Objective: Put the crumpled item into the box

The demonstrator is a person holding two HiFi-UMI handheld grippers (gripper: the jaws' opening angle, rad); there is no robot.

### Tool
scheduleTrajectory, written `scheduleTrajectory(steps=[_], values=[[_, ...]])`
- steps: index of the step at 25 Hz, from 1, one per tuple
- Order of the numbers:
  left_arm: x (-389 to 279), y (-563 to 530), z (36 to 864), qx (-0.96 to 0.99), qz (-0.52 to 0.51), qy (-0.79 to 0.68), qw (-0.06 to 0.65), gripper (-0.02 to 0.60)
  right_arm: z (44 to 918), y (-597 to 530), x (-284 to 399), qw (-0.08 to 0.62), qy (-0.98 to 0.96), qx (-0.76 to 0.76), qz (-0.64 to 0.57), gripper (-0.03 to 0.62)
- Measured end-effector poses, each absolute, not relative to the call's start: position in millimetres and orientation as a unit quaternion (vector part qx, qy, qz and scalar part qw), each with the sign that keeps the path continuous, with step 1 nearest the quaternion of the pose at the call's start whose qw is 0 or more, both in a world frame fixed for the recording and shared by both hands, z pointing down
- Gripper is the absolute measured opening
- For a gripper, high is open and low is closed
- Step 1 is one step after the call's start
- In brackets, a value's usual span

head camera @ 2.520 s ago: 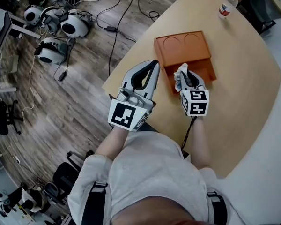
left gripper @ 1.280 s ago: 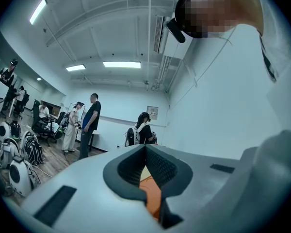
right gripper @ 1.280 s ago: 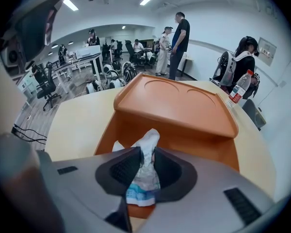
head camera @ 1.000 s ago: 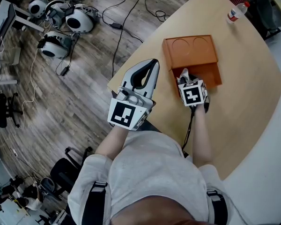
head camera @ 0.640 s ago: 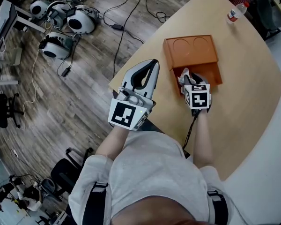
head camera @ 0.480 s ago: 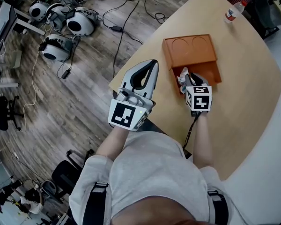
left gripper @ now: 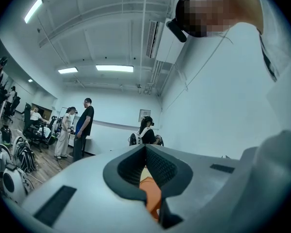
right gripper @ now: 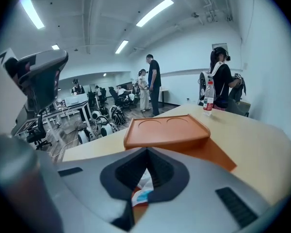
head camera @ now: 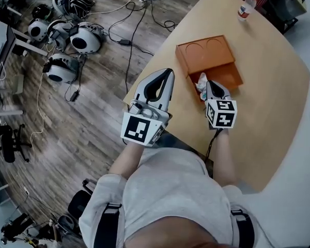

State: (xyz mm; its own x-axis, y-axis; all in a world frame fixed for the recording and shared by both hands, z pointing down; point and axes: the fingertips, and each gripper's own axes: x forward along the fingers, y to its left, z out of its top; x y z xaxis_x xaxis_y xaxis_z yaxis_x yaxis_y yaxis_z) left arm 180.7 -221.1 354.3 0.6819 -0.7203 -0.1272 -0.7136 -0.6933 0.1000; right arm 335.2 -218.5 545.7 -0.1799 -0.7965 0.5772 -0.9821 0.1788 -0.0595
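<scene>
An orange box [head camera: 204, 53] lies on the wooden table [head camera: 268, 87], its flat lid part with two round dents toward the far side. The crumpled item [head camera: 200, 81], white with a bit of blue and red, lies in the box's open part. My right gripper [head camera: 207, 82] hangs just above it. Its jaws have just been closing, and now they meet with nothing between them. In the right gripper view the crumpled item [right gripper: 141, 191] shows below the right gripper [right gripper: 146, 152], with the box [right gripper: 165, 130] beyond. My left gripper [head camera: 167, 71] is shut and empty beside the table's near-left edge.
A plastic bottle [head camera: 244, 8] stands at the table's far edge. Cables and several white headsets [head camera: 72, 35] lie on the wooden floor to the left. Several people [right gripper: 153, 84] stand farther off in the room.
The right gripper let the crumpled item go in the box, rose off it and shut its jaws empty. The left gripper has stayed where it was.
</scene>
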Motion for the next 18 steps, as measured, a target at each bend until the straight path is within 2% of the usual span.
scheduleTrajectory(steps=[18], values=[[164.6, -194.0, 335.0, 0.962, -0.083, -0.261, 0.015, 0.014, 469.9, -159.4, 308.5, 0.110, -0.668, 0.718, 0.162, 0.011]])
